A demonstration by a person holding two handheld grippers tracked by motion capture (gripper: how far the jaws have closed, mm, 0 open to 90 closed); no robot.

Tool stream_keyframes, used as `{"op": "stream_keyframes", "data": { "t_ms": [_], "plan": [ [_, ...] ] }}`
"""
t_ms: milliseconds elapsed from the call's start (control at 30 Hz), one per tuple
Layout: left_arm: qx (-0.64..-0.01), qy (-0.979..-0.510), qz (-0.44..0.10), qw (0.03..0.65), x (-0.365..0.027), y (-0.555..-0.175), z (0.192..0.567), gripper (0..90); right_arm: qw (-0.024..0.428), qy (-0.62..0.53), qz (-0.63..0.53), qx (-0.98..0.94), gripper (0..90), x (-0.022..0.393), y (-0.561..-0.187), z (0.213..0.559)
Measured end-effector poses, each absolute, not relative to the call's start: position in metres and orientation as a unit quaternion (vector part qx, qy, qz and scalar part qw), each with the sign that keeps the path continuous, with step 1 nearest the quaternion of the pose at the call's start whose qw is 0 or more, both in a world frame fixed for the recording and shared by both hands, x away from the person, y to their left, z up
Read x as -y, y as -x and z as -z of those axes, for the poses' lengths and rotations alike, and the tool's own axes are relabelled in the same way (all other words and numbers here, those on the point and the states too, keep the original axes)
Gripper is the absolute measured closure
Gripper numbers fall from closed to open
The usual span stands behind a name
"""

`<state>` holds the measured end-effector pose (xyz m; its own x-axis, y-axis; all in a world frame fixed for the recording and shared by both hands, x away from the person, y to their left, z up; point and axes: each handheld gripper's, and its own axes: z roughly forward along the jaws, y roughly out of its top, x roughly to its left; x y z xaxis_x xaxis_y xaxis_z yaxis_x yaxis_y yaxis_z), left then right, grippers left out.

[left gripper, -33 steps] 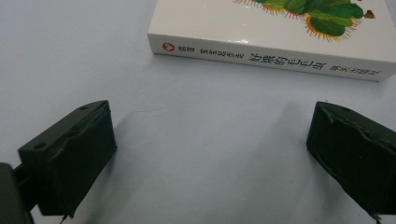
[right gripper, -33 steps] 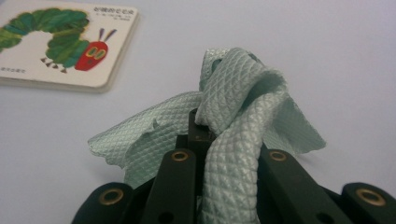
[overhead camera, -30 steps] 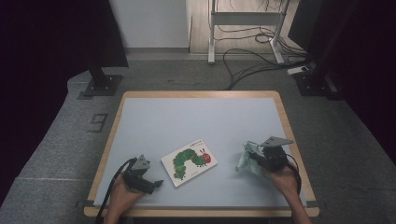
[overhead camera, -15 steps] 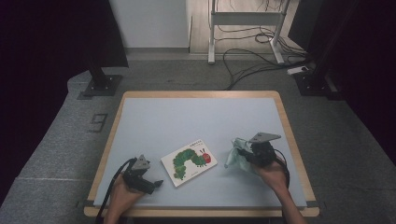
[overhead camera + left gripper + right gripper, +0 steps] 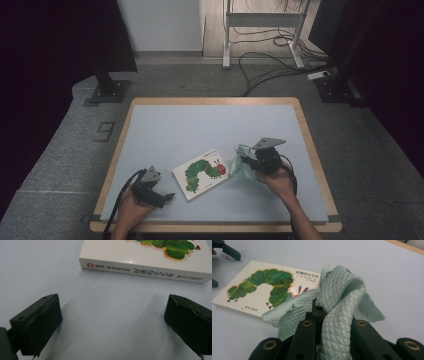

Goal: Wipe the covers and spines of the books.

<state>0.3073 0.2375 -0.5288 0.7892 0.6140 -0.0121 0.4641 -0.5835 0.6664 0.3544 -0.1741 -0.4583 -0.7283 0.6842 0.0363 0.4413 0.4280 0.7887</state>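
Cloth (image 5: 241,163) clamped in my right gripper (image 5: 252,162) has travelled from the desk's (image 5: 210,120) right edge toward the book (image 5: 202,173), ready for wiping; my left gripper (image 5: 162,196) gapes wide, empty.

Crumpled pale-green quilted cloth (image 5: 337,297) beside caterpillar book (image 5: 264,287).

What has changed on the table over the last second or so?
The right gripper, shut on the pale green quilted cloth, has carried it leftward across the table toward the white caterpillar picture book, so the cloth now hangs just beside the book's edge. The left gripper has stayed put near the front edge with its jaws open, and the book lies where it was on the light blue tabletop.
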Motion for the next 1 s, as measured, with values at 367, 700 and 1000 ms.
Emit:
{"op": "stream_keyframes", "data": {
  "t_ms": [367,700,1000],
  "plan": [
    [-0.305,-0.883,-0.111,0.339,-0.238,-0.307,0.529,0.9,0.127,-0.312,-0.404,-0.850,78.5,0.142,-0.363,0.477],
    [-0.305,-0.883,-0.111,0.339,-0.238,-0.307,0.529,0.9,0.116,-0.302,-0.386,-0.864,78.3,0.124,-0.367,0.500],
    [-0.305,-0.883,-0.110,0.339,-0.238,-0.307,0.529,0.9,0.113,-0.292,-0.381,-0.870,78.6,0.118,-0.364,0.511]
  ]
}}
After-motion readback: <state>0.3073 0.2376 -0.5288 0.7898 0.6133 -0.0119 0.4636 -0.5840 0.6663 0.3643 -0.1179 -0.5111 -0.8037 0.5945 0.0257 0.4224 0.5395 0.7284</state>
